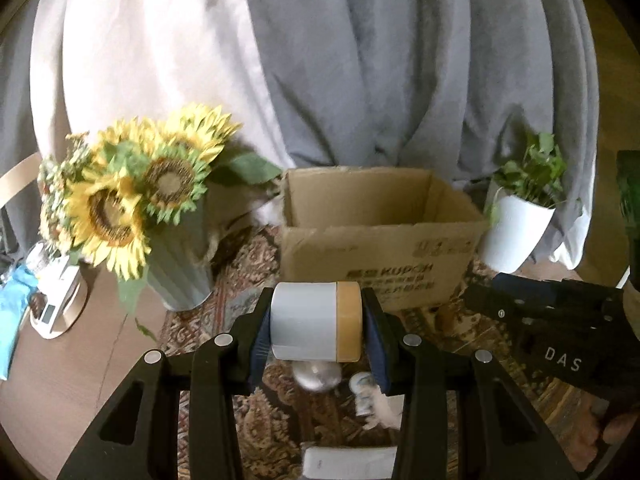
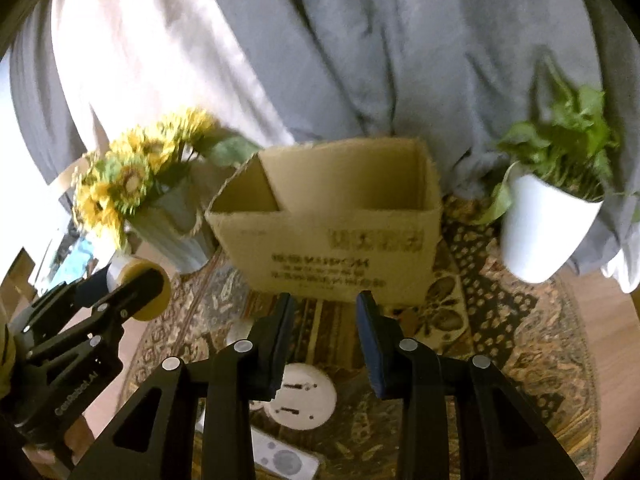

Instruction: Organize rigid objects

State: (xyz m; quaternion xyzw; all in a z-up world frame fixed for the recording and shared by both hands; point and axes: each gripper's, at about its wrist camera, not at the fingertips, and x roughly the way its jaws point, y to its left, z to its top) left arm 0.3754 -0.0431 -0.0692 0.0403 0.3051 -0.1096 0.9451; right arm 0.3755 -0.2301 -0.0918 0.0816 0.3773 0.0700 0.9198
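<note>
My left gripper (image 1: pixel 316 308) is shut on a white jar with a tan lid (image 1: pixel 308 328), which lies sideways between the blue pads with the lid to the right. The same jar (image 2: pixel 146 280) shows at the left of the right wrist view, held above the rug. An open cardboard box (image 1: pixel 380 240) stands just behind it, upright and showing nothing inside. My right gripper (image 2: pixel 324 312) stands open in front of the box (image 2: pixel 332 240), with only rug showing between its fingers. Under it lies a round white disc (image 2: pixel 304 396).
A vase of sunflowers (image 1: pixel 184 264) stands left of the box and a white pot with a green plant (image 1: pixel 508 232) to its right. Small items lie on the patterned rug: a silvery round piece (image 1: pixel 316 376), a white remote (image 2: pixel 280 460). Grey curtains hang behind.
</note>
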